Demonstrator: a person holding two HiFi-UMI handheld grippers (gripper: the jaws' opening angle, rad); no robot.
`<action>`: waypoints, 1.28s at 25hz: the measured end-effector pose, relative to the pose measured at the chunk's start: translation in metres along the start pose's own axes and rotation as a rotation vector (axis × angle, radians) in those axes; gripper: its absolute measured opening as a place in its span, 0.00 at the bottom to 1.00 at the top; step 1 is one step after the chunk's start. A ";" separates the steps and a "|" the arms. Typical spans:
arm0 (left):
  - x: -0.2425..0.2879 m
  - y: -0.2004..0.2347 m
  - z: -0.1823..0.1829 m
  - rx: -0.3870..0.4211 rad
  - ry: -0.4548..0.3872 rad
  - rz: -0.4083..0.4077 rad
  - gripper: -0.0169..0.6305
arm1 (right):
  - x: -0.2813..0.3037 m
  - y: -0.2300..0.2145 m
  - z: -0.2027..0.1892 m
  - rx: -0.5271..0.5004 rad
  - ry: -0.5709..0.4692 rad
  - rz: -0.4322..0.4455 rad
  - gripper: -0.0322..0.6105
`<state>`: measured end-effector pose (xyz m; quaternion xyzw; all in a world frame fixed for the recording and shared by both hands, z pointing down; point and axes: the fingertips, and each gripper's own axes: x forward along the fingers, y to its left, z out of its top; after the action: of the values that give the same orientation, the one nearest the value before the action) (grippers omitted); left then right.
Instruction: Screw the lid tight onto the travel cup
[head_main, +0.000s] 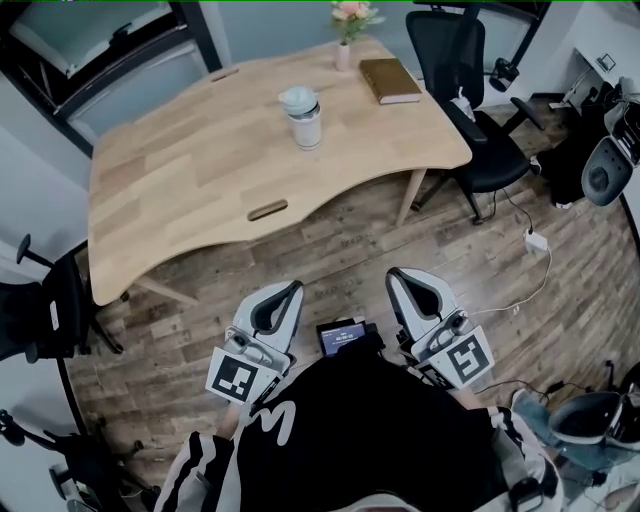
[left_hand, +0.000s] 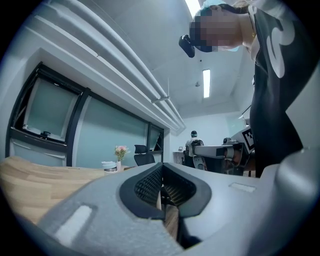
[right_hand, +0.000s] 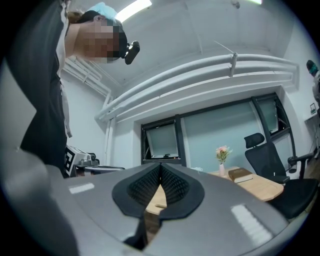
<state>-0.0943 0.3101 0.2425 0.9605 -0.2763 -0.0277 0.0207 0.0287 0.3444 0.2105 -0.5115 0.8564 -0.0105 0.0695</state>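
Wooden table (head_main: 200, 170), travel cup (head_main: 303, 118) upright, lid (head_main: 297, 98) on top

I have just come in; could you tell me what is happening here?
A person stands short of the table with a gripper in each hand. The left gripper and right gripper are both shut and empty, over the floor. The travel cup stands untouched on the table, its lid on top.

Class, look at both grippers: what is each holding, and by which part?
Nothing. The left gripper and right gripper both have shut, empty jaws; the travel cup stands untouched on the table.
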 end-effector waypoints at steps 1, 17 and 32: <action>0.004 0.002 0.000 0.000 0.001 0.000 0.03 | 0.002 -0.005 0.001 -0.001 -0.001 0.001 0.05; 0.078 0.024 0.000 0.034 0.020 0.025 0.03 | 0.030 -0.078 0.002 -0.003 0.004 0.025 0.05; 0.108 0.041 -0.005 -0.017 -0.015 0.083 0.03 | 0.039 -0.114 -0.005 -0.002 0.006 0.063 0.05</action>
<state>-0.0239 0.2180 0.2453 0.9477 -0.3159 -0.0361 0.0279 0.1097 0.2561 0.2210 -0.4841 0.8724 -0.0091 0.0670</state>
